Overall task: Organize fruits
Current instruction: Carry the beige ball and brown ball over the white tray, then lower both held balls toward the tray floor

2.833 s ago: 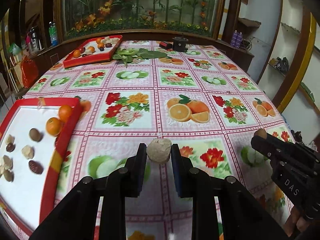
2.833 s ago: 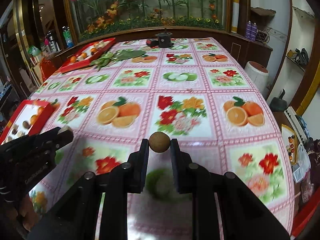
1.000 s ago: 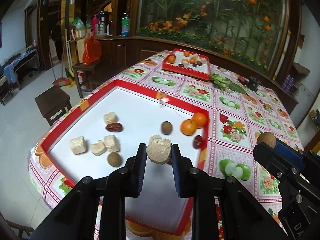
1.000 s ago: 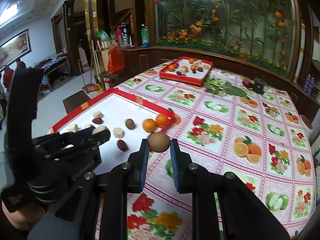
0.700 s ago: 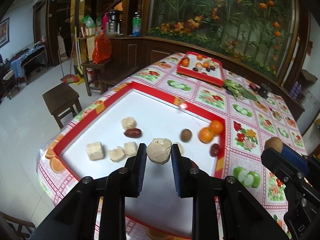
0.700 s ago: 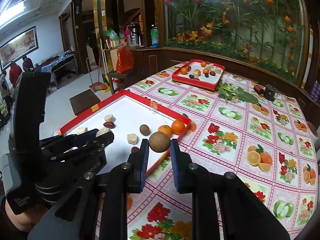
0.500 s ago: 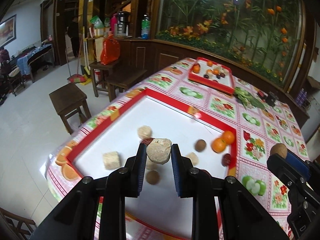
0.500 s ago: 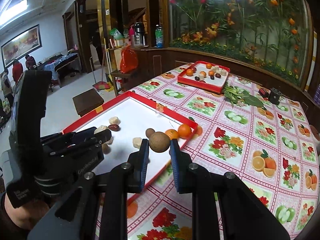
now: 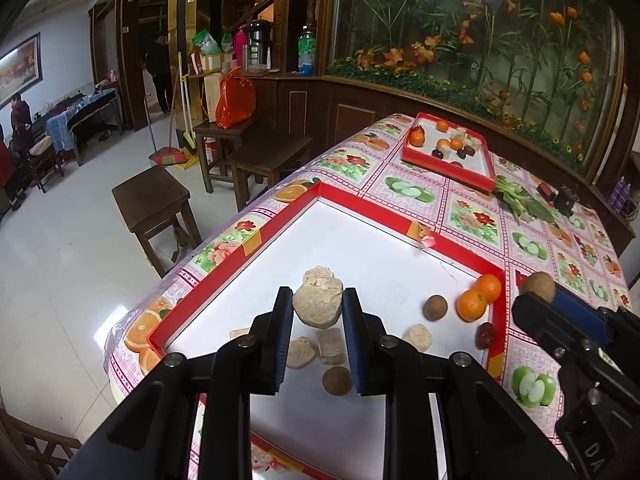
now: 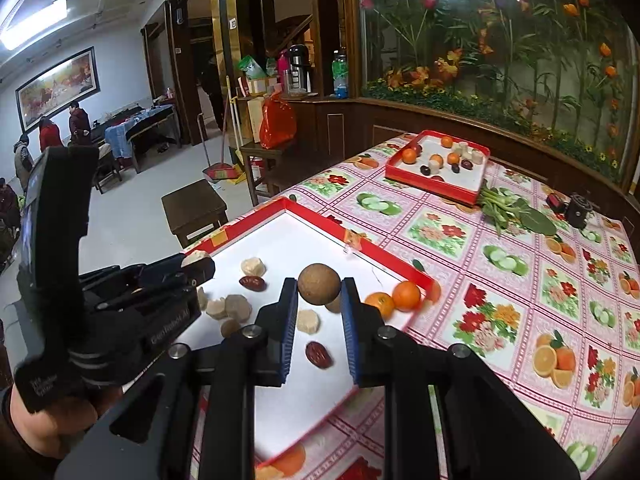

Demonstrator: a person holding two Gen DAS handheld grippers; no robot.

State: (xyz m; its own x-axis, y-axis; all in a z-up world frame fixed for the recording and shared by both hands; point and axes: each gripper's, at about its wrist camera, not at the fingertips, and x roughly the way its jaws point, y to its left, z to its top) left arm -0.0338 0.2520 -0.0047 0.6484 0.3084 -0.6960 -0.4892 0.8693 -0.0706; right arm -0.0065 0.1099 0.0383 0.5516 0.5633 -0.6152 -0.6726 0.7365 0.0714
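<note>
Beneath both sets of fingers (image 9: 283, 320) we now have the red tray (image 9: 360, 200), no longer bare tabletop (image 10: 500, 300): left gripper (image 9: 317, 312) clamps the pale lump (image 9: 318, 306), right gripper (image 10: 319, 296) the brown fruit (image 10: 319, 283), ready to drop.

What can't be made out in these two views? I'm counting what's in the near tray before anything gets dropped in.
- Left wrist view: the left gripper and its pale chunk hide part of the near tray; pieces behind are half covered.
- Right wrist view: the right gripper, shut on the brown round fruit, covers a piece behind it.
- Far tray: contents too small to name.
- Near tray's closest edge: hidden by gripper bodies.
</note>
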